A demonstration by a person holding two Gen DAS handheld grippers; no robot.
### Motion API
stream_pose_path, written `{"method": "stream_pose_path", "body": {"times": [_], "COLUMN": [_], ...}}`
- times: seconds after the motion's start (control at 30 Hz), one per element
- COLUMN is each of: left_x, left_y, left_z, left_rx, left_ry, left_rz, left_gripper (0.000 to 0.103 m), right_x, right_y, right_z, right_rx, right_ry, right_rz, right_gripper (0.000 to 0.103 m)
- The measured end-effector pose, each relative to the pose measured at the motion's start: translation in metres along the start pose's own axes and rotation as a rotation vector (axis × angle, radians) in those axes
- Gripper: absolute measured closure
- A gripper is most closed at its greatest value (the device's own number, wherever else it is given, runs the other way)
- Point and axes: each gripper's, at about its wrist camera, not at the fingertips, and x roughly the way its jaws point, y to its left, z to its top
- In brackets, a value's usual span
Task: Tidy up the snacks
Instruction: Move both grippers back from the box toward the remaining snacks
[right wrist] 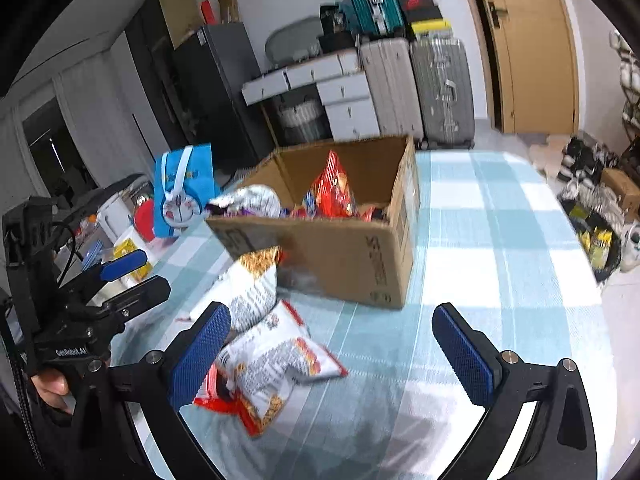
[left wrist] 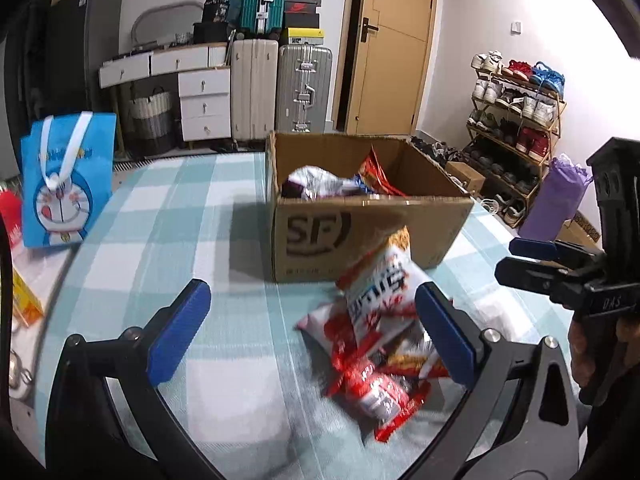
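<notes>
Surface: checked teal-white cloth (left wrist: 168, 216), luggage and door behind.
Box: open cardboard box (left wrist: 360, 236) on cloth, snacks inside.
Snack bags: red-white snack bags (left wrist: 376, 320) piled just before box.
Left gripper (left wrist: 312, 336): spread wide, empty.
Right gripper (right wrist: 332, 352): spread wide, empty.

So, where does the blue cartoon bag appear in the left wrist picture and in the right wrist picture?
Left wrist view: the blue cartoon bag stands at the far left edge, left of the cardboard box.
Right wrist view: the bag is left of centre in the upper half, just beyond the box's left corner.
Shared landmark: the open cardboard box with snack packets inside, on the checked cloth.
</notes>
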Motion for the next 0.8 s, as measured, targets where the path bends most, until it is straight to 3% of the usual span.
{"method": "stream_pose_path", "body": {"times": [0.43, 0.8], "left_x": [0.019, 0.022], "left_y": [0.002, 0.008], "left_z": [-0.007, -0.006], "left_rx": [0.009, -0.001], "left_ry": [0.088, 0.094], "left_rz": [0.009, 0.024], "left_gripper": [0.001, 0.001], "right_x": [0.028, 0.055], "right_y": [0.02, 0.029], "right_z": [-0.011, -0.022], "right_rx": [-0.062, -0.031], "right_ry": [0.097, 0.166], "right_rz": [0.006, 0.076], "right_gripper": [0.0, 0.0]}}
